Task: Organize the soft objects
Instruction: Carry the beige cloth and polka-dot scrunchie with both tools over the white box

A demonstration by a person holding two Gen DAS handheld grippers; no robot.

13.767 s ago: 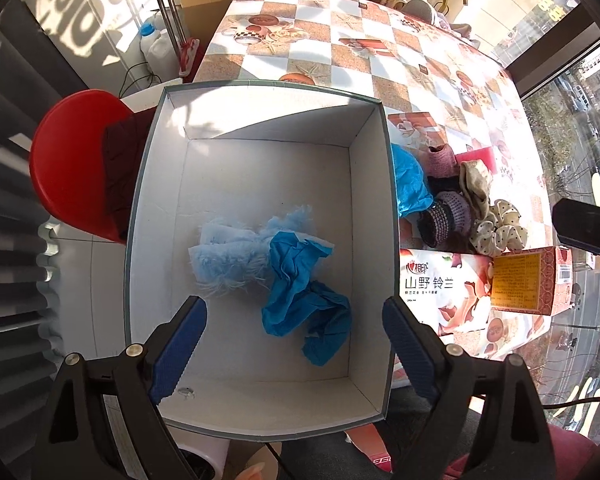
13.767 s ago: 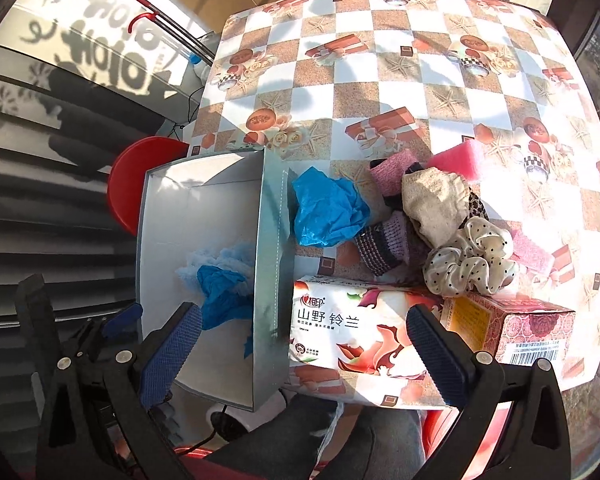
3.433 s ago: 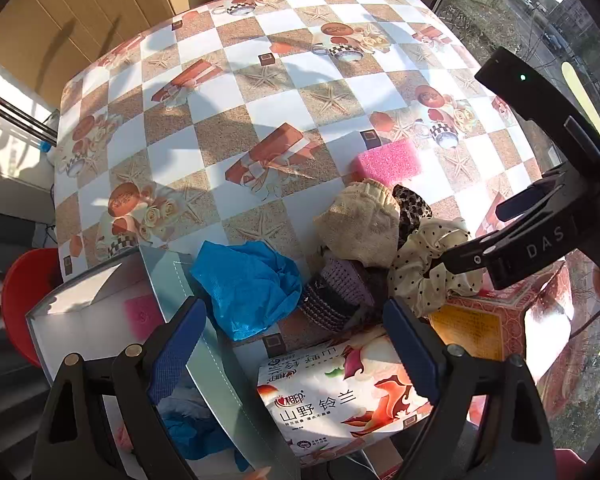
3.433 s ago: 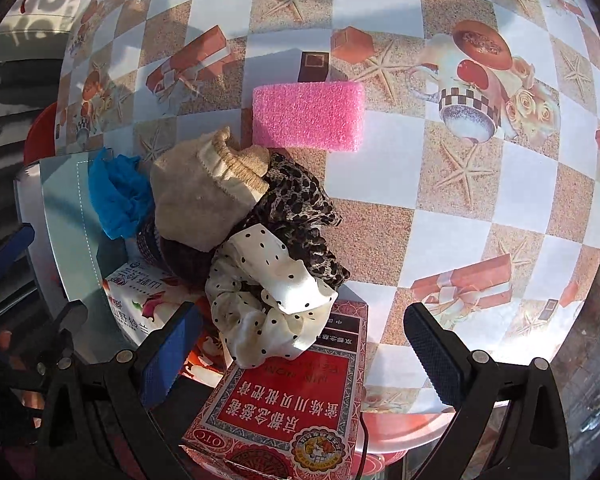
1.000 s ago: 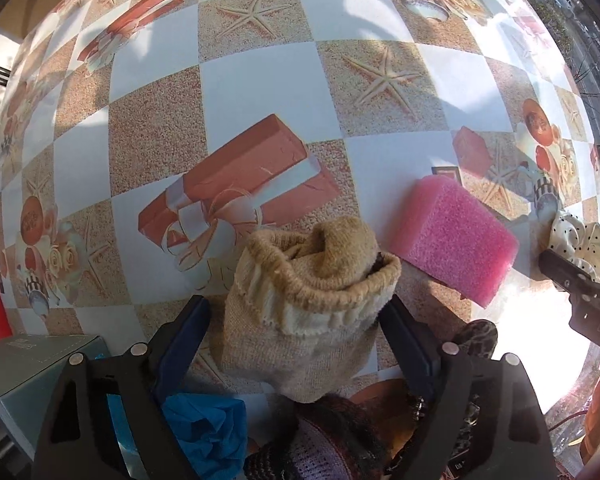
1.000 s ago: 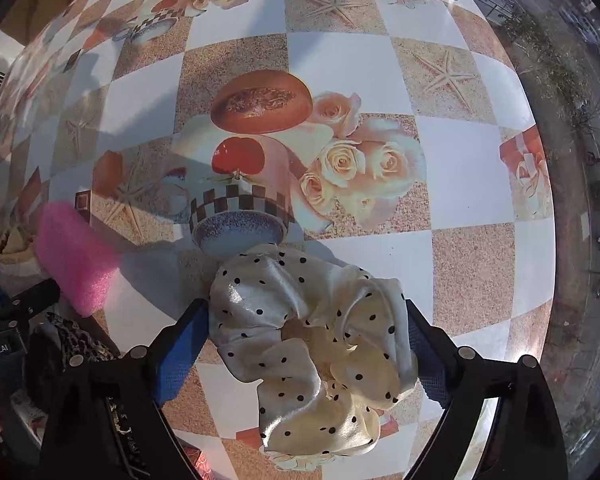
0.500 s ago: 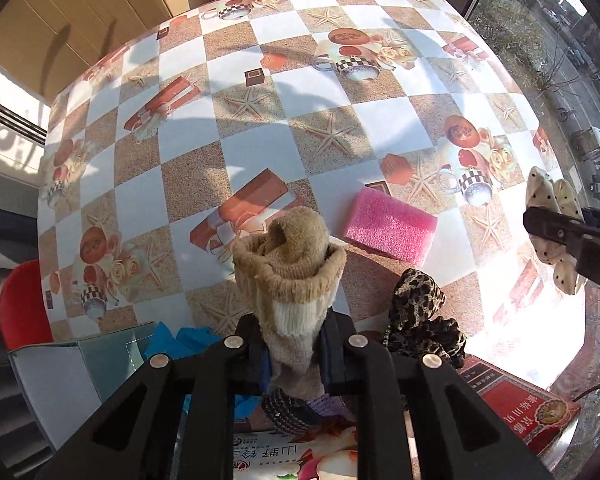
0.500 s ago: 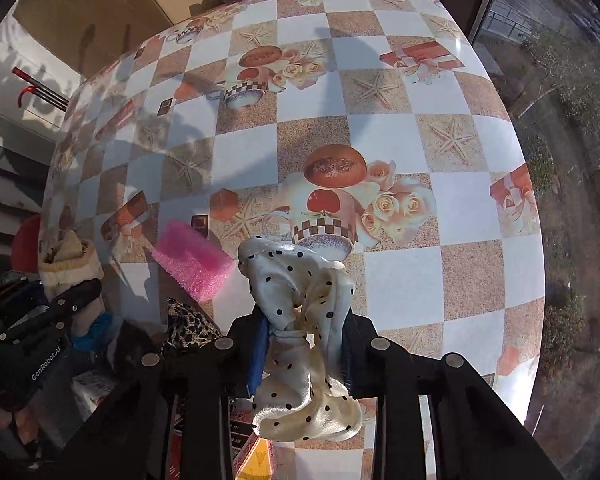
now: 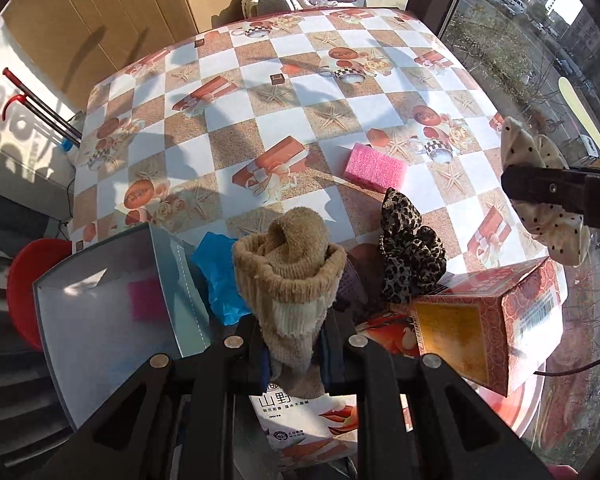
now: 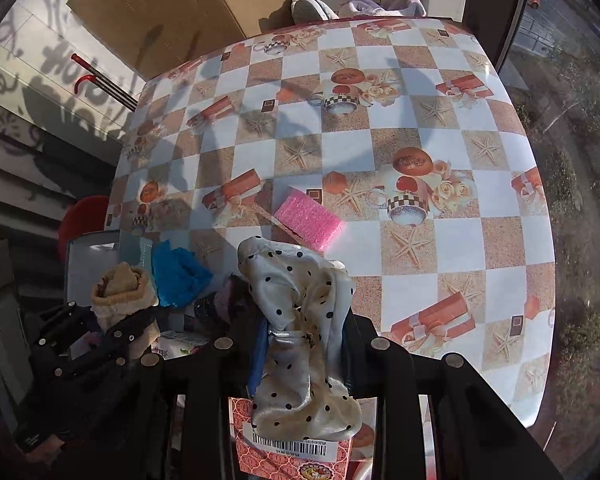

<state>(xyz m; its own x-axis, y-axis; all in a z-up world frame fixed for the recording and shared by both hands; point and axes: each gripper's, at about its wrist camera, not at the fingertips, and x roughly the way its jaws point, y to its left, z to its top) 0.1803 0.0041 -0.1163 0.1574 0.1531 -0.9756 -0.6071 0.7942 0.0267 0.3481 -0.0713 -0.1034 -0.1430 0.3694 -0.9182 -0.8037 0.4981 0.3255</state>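
Note:
My left gripper [image 9: 294, 344] is shut on a beige knitted sock [image 9: 290, 268] and holds it above the table's near edge. My right gripper [image 10: 300, 344] is shut on a white polka-dot scrunchie [image 10: 300, 304], lifted off the table; the scrunchie also shows at the right of the left wrist view [image 9: 540, 184]. A pink sponge [image 9: 374, 168] lies on the checked tablecloth [image 9: 300, 80]. A leopard-print scrunchie [image 9: 410, 248], a blue cloth [image 9: 216, 276] and a dark knitted piece [image 9: 350, 284] lie near the grey box [image 9: 100, 312], which holds a pink sponge [image 9: 142, 300].
A red and yellow carton [image 9: 488, 316] and a tissue pack [image 9: 300, 412] sit at the table's near edge. A red stool [image 9: 24, 280] stands left of the box. Cardboard [image 9: 120, 12] leans behind the table. A window is on the right.
Both grippers have risen and pulled back from the table, each keeping its item. A second ago both were open around the sock and the scrunchie; they shut on them.

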